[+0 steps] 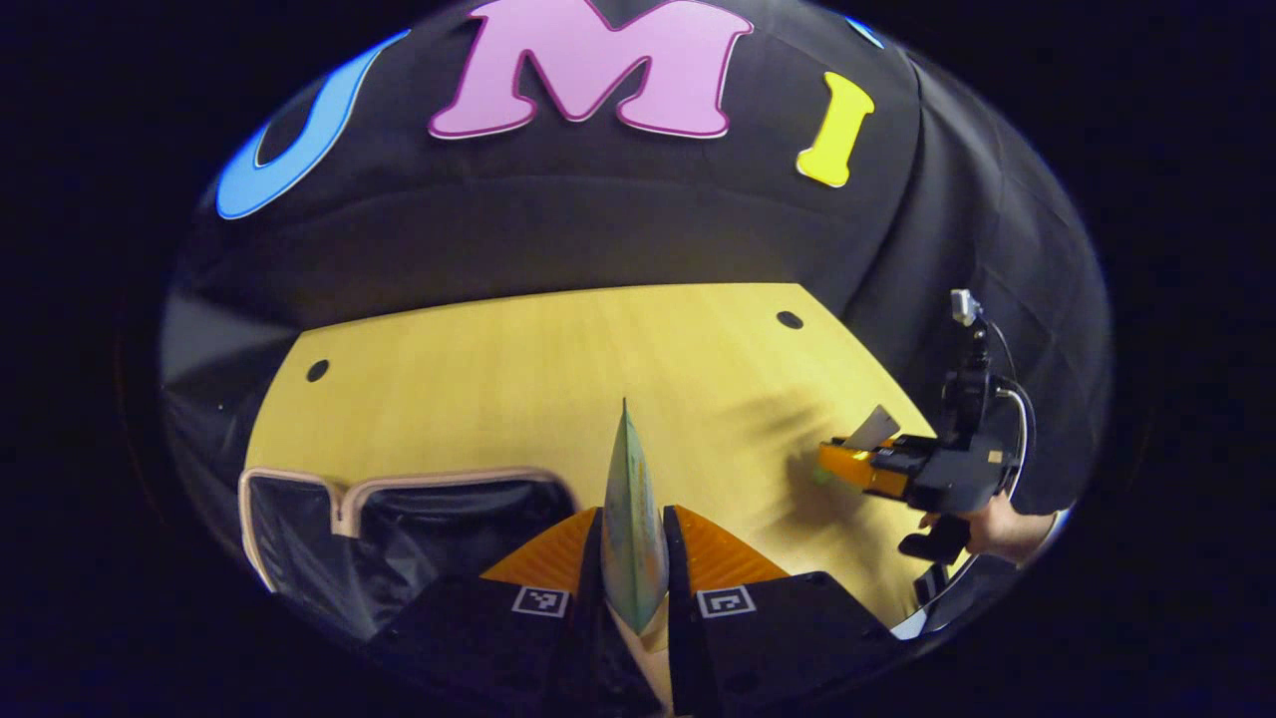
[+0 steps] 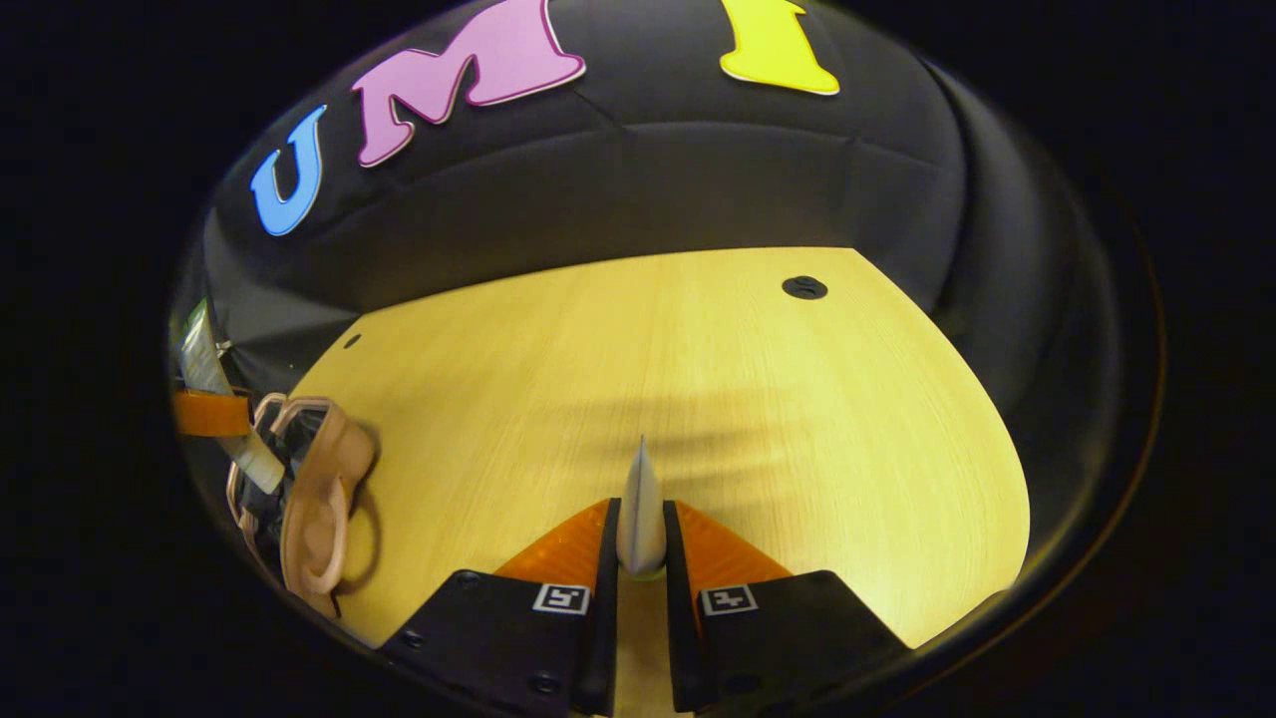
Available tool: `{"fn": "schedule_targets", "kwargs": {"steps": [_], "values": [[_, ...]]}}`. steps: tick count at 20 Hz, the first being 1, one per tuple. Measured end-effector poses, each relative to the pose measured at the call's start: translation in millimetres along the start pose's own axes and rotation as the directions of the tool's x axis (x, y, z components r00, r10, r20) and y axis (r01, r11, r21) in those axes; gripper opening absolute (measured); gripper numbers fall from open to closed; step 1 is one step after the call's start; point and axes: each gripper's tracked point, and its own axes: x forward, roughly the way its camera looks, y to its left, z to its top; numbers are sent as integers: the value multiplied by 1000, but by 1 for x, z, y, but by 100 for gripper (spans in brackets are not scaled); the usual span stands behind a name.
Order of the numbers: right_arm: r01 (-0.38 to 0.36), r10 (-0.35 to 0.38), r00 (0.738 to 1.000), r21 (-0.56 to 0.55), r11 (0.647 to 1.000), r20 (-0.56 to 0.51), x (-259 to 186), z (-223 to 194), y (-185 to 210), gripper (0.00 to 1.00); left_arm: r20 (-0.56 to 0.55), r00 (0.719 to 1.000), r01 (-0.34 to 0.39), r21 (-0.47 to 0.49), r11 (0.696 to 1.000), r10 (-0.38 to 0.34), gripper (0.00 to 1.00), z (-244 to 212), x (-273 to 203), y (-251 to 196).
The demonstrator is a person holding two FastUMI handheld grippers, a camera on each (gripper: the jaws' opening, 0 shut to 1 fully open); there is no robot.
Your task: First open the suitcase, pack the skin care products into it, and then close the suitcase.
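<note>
My left gripper (image 1: 634, 543) is shut on a green and pale tube (image 1: 632, 509), held upright with its flat crimped end pointing away. Just left of it lies the open suitcase (image 1: 339, 509), pink-trimmed with a dark lining. My right gripper (image 2: 639, 534) is shut on a grey-white tube (image 2: 641, 509) above the wooden table (image 2: 698, 369). In the left gripper view the right gripper (image 1: 847, 459) hangs at the right with its pale tube (image 1: 873, 427), a hand (image 1: 997, 527) behind it. In the right gripper view the suitcase (image 2: 317, 499) stands at the far left, with the left gripper's orange finger (image 2: 211, 413) and its tube (image 2: 204, 361) over it.
The yellow wooden table (image 1: 518, 379) has a small dark hole near each far corner (image 1: 790, 320) (image 1: 317, 370). Black cloth walls close the booth behind and to the right of the table.
</note>
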Motion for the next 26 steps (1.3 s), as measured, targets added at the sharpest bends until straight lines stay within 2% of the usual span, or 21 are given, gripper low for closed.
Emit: {"fn": "schedule_targets", "kwargs": {"steps": [1, 2, 3, 5, 6, 7, 8, 10, 12, 13, 14, 16, 17, 19, 21, 23, 24, 25, 26], "values": [[-24, 24, 1000, 14, 1000, 12, -8, 5, 15, 25, -44, 999, -30, -2, 1000, 30, 36, -16, -9, 21], [-52, 52, 999, 26, 998, 9, -18, 6, 31, 25, -108, 992, -64, -10, 998, 62, 28, -36, -14, 40], [-89, 89, 996, 32, 995, 0, -27, 6, 52, 25, -191, 978, -94, -22, 995, 88, 32, -61, -19, 56], [-162, 162, 987, 13, 987, -7, -45, 4, 99, 25, -348, 930, -148, -62, 987, 118, 36, -111, -22, 83], [-199, 199, 980, -1, 980, -15, -53, 2, 123, 25, -421, 900, -165, -82, 983, 116, 32, -131, -23, 90], [-236, 236, 972, -11, 972, -24, -60, 0, 148, 25, -479, 872, -170, -100, 980, 102, 36, -151, -21, 89], [-268, 267, 963, -16, 963, -34, -65, -7, 174, 25, -507, 857, -172, -117, 978, 90, 33, -162, -17, 90], [-325, 322, 945, -37, 945, -61, -79, -11, 220, 25, -539, 840, -176, -149, 973, 69, 34, -172, -15, 94], [-375, 368, 925, -66, 925, -93, -89, -25, 253, 25, -513, 856, -170, -183, 968, 54, 37, -174, -14, 99], [-396, 387, 915, -66, 916, -114, -90, -31, 269, 25, -485, 873, -166, -188, 968, 55, 44, -170, -15, 103], [-417, 406, 904, -62, 907, -136, -90, -39, 286, 25, -453, 890, -155, -200, 967, 49, 53, -164, -16, 104], [-430, 412, 893, -72, 900, -181, -84, -58, 310, 25, -387, 922, -122, -228, 966, 25, 80, -150, -26, 106], [-422, 400, 892, -75, 903, -211, -78, -68, 319, 25, -345, 938, -112, -245, 963, 22, 82, -140, -35, 110], [-421, 390, 870, -44, 906, -302, -71, -94, 338, 25, -262, 964, -105, -273, 956, 31, 81, -125, -50, 127], [-404, 363, 856, -37, 914, -369, -64, -112, 350, 25, -194, 978, -125, -283, 951, 71, 81, -114, -64, 155], [-354, 289, 846, -67, 933, -448, -57, -135, 340, 26, -143, 979, -179, -272, 946, 144, 82, -106, -82, 196], [-336, 262, 833, -71, 939, -487, -57, -143, 340, 19, -137, 974, -215, -274, 938, 183, 82, -106, -94, 225], [-310, 228, 823, -77, 947, -520, -57, -150, 338, 30, -130, 968, -244, -288, 926, 215, 82, -105, -102, 249], [-291, 215, 823, -66, 954, -525, -55, -155, 342, 19, -128, 963, -267, -307, 913, 238, 82, -102, -111, 269]]}}
